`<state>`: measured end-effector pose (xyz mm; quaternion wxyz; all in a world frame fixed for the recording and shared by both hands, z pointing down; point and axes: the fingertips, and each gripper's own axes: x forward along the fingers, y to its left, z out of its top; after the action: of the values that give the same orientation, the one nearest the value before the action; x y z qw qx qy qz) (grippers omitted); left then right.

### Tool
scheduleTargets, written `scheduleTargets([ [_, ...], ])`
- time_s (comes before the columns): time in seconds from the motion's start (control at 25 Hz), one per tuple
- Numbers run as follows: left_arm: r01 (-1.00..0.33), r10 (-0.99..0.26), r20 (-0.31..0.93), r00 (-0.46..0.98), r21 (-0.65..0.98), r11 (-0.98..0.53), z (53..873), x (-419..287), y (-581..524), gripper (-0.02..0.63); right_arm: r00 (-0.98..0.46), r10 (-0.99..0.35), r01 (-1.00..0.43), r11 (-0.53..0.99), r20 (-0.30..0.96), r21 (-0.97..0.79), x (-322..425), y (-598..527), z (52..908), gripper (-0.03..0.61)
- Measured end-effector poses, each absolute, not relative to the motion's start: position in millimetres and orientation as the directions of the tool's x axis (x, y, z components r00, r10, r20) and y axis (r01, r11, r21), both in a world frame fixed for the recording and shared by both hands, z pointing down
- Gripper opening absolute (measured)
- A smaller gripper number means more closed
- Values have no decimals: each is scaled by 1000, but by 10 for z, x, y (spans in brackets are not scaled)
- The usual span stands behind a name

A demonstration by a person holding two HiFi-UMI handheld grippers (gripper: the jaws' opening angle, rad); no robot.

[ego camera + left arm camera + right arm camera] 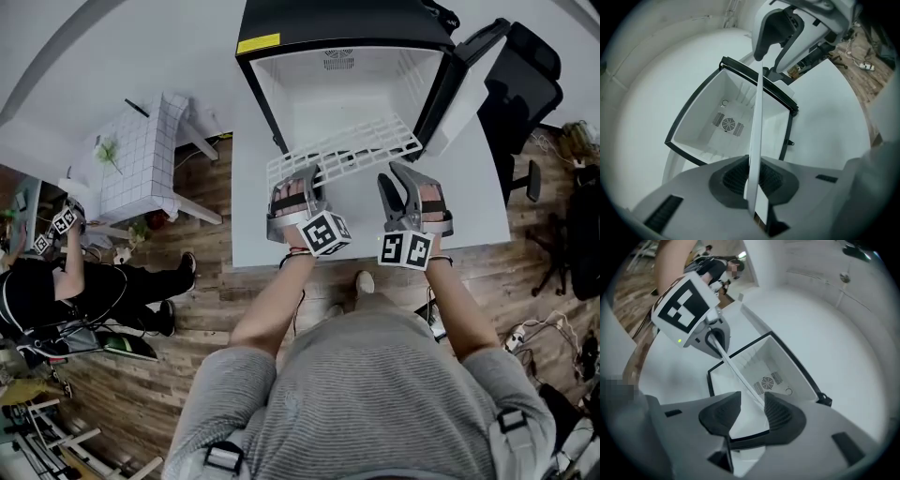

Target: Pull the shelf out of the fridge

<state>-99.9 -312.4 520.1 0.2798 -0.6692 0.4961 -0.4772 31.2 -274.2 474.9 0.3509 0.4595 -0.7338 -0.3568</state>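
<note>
The shelf point(342, 150) is a white wire grid with many thin bars close together and a thicker frame around them. In the head view it lies in the middle of the frame, just below the open front of the fridge point(337, 23). Its far side is at the fridge's mouth and its near side is over the white bench point(469, 206). It slopes a little, with the left corner lower in the picture than the right one.

The fridge is small, black outside and white inside, and it has a round fan vent point(728, 123) on the back wall. Its door point(469, 75) stands open at the right.

The left gripper point(298, 183) holds the near edge of the shelf. In the left gripper view the shelf point(757, 140) shows edge-on as a thin white strip, and the dark fingers point(729, 180) pinch it from both sides.

The right gripper point(398, 183) is at the same edge, further to the right. In the right gripper view its fingers point(780, 413) are spread apart. The edge of the shelf point(738, 373) runs between them, close to the right finger, and they do not clamp it.
</note>
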Motion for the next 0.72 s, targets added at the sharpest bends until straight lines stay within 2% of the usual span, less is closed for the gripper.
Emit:
scheduleTargets([
  [0.16,-513,-936,341,91,-789,-337,5022,-1048,-2992,37,-372,-911,-715,404,179,570,485,-2642,4560,158],
  [0.28,-616,-940,312,137,-717,-327,4833,-1089,-2839,35,-447,-878,-824,479,172,302,523,-2605,4420,158],
  [0.44,-692,-947,260,187,-649,-315,4578,-1121,-2610,35,-555,-820,-817,569,140,93,454,-2516,4346,158],
  [0.56,-711,-953,227,201,-635,-302,4443,-1167,-2458,35,-619,-782,-785,619,68,-30,376,-2429,4219,157],
  [0.72,-715,-961,193,200,-642,-277,4294,-1228,-2287,35,-645,-763,-763,642,35,-71,313,-2334,4145,158],
])
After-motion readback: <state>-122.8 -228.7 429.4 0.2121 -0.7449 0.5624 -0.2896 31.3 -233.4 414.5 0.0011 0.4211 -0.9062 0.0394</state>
